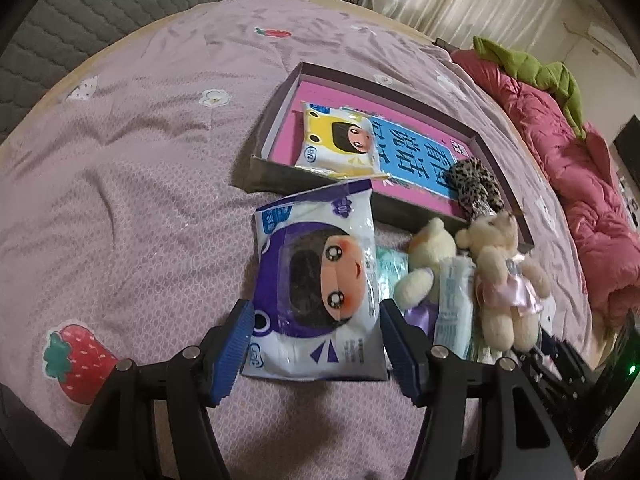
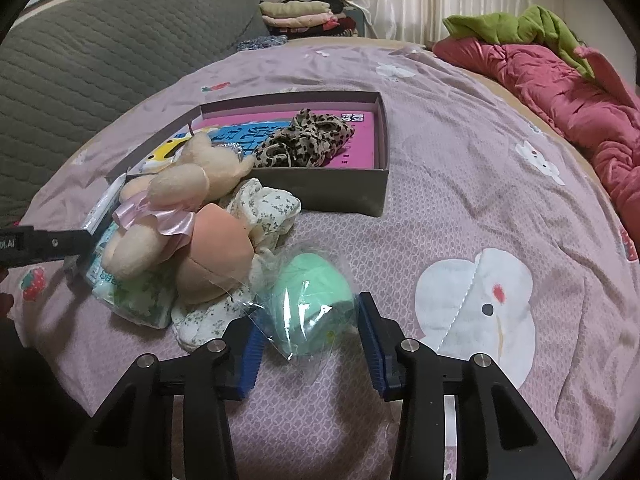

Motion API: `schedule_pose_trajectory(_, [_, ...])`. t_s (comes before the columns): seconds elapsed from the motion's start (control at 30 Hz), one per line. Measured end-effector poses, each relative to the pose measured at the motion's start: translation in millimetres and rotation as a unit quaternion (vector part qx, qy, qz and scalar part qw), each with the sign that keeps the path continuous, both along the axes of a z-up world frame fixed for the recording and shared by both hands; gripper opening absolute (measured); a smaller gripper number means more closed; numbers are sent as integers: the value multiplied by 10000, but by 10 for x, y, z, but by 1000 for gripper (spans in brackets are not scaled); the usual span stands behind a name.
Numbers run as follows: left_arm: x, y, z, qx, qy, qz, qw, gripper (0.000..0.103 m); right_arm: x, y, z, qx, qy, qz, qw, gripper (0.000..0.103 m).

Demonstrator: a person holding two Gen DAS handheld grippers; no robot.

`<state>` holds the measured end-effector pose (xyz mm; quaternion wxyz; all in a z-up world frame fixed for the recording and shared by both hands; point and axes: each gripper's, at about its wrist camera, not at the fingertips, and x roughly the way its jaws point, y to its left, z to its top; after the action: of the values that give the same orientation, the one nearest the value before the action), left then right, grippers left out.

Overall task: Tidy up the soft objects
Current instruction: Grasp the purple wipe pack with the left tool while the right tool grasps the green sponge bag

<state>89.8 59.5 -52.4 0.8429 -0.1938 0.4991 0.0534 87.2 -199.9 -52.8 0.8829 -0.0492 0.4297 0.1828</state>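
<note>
Your left gripper [image 1: 316, 350] is straddling the purple wipes pack [image 1: 318, 292], fingers wide. Your right gripper [image 2: 310, 344] is pinching the bagged green ball [image 2: 310, 300], lower centre of frame.

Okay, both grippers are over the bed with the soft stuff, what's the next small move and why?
Probably close the left gripper on the purple wipes pack: its open jaws straddle the pack's near end. The grey box lies just beyond.

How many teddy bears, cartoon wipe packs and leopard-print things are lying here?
Plush teddy bears: 2, plain cream bear, pink-dressed bear.
Cartoon-face wipe packs: 2, purple pack, yellow pack.
Leopard-print fabric scrunchie: 1.
Total: 5.
</note>
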Motion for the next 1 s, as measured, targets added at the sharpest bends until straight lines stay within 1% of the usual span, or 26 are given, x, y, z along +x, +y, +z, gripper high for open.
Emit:
schedule_pose_trajectory(0.2, [94,58,-98,-119,77,128,9998,66,43,-6,-20,-5,-15,8,10000,44])
schedule_pose_trajectory(0.3, [129,82,-177,-145,139,193,9996,66,56,-12,-17,-21,-67,25,10000,42])
schedule_pose_trajectory(0.33, [142,98,-206,-214,154,215,9994,66,58,-6,-15,-55,-96,37,9999,42])
schedule_pose_trajectory(0.43, [174,151,-243,-427,105,309,9986,66,67,-3,-5,-49,-148,40,9999,41])
schedule_pose_trajectory(0.7, [292,158,-281,-515,73,323,9981,66,90,-67,35,5,-272,-100,9996,41])
schedule_pose_trajectory(0.8, [295,167,-285,-536,64,319,9980,65,103,-69,38,7,-277,-109,9996,41])
schedule_pose_trajectory(0.93, [296,165,-273,-570,31,275,9980,60,101,-64,36,-1,-296,-94,9995,41])
schedule_pose_trajectory(1.0, [274,153,-248,-515,2,232,9984,56,102,-65,47,-17,-341,-91,9994,41])
